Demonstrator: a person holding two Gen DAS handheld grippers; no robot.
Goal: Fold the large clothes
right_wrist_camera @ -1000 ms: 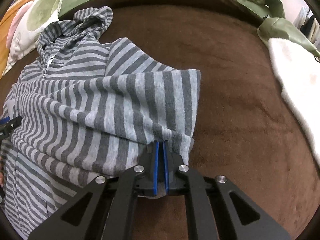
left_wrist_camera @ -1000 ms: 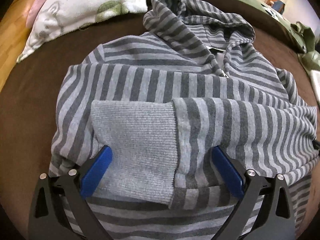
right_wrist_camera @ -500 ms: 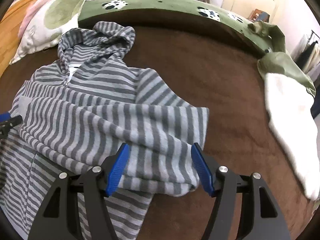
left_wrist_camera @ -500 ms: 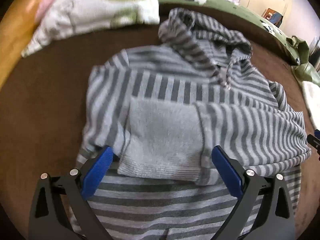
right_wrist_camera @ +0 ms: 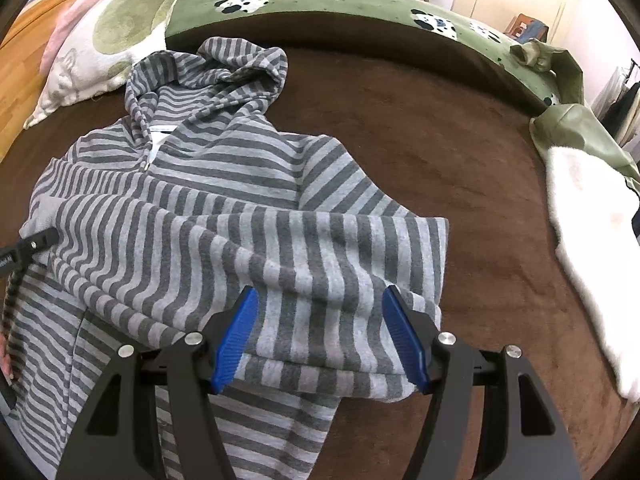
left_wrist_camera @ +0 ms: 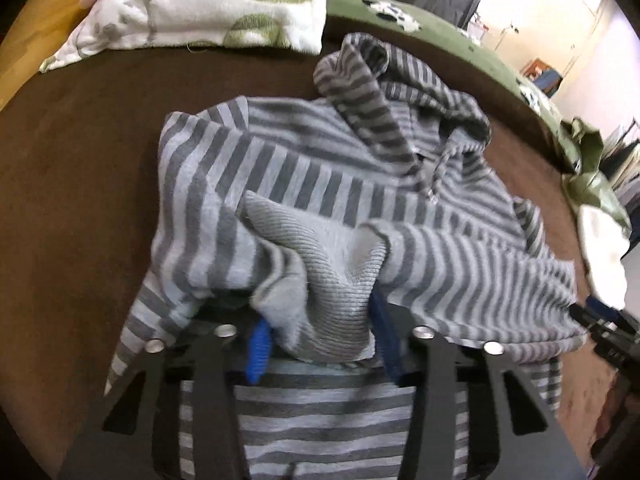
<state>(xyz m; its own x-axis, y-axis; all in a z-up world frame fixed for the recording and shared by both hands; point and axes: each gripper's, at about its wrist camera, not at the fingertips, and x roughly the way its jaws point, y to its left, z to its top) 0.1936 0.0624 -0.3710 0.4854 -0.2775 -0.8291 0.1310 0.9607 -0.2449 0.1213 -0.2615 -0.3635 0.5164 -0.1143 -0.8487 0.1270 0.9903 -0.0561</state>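
Tongs first, from left to right. On the left, the black left gripper with blue pads (left_wrist_camera: 320, 344) has just been closing, and its jaws now pinch the plain grey ribbed cuff (left_wrist_camera: 332, 280) of a sleeve, which is bunched up between the pads. On the right, the black right gripper with blue pads (right_wrist_camera: 322, 334) has just let go. Its jaws stand apart, with the folded striped sleeve (right_wrist_camera: 320, 256) lying loose between them and no pad pressing on it.

The big grey striped hooded sweatshirt (right_wrist_camera: 208, 168) lies flat on the brown fuzzy bed cover (right_wrist_camera: 420, 128), hood (right_wrist_camera: 240, 68) pointing away. A white pillow with green blobs (right_wrist_camera: 116, 36) sits past it on the left, and a white fluffy cloth (right_wrist_camera: 588, 248) lies well apart on the right.

Both sleeves look folded across the chest, so the first part seems done. The body still needs folding up, and the cuff looks messy, so it may need laying flat.

Some tiny white letters show on the other gripper at the left edge of the right view, but they are too small to read.
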